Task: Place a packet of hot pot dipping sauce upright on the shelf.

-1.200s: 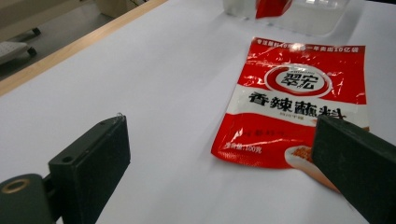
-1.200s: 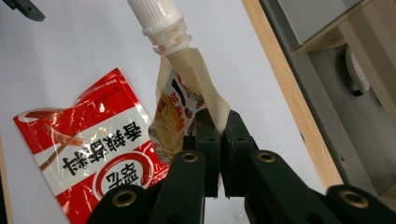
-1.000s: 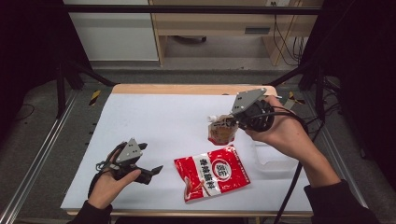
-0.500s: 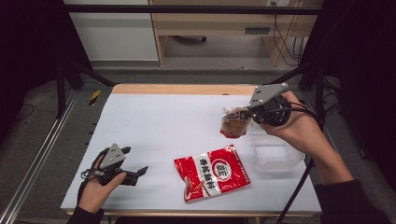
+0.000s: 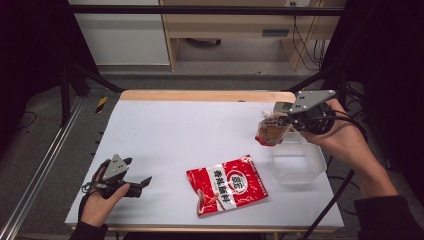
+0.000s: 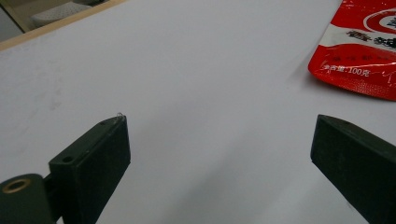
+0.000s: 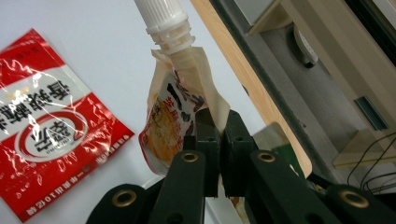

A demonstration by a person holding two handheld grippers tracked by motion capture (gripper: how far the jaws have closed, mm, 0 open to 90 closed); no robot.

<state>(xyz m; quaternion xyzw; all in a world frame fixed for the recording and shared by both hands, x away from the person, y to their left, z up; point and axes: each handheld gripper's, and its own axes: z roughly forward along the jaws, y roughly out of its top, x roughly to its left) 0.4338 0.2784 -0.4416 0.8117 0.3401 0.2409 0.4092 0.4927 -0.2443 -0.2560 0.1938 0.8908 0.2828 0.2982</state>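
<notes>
- Fingers [image 7: 205, 135] of the right gripper [image 5: 289, 120] pinch a spouted sauce pouch [image 5: 271, 131], which over the past second has travelled rightward to hang above the clear plastic tub [image 5: 298, 162], right of frame; a drop looks near.
- Left gripper [image 5: 136, 185] has slid lower left, jaws wide, empty.
- Glossy, crinkled red seasoning packet [image 5: 227, 184] lies flat, centre, on the matte white table [image 5: 190, 130].

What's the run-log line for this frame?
right gripper: shut on spouted sauce pouch | above clear plastic tub | left gripper: open | red snack packet: on table
</notes>
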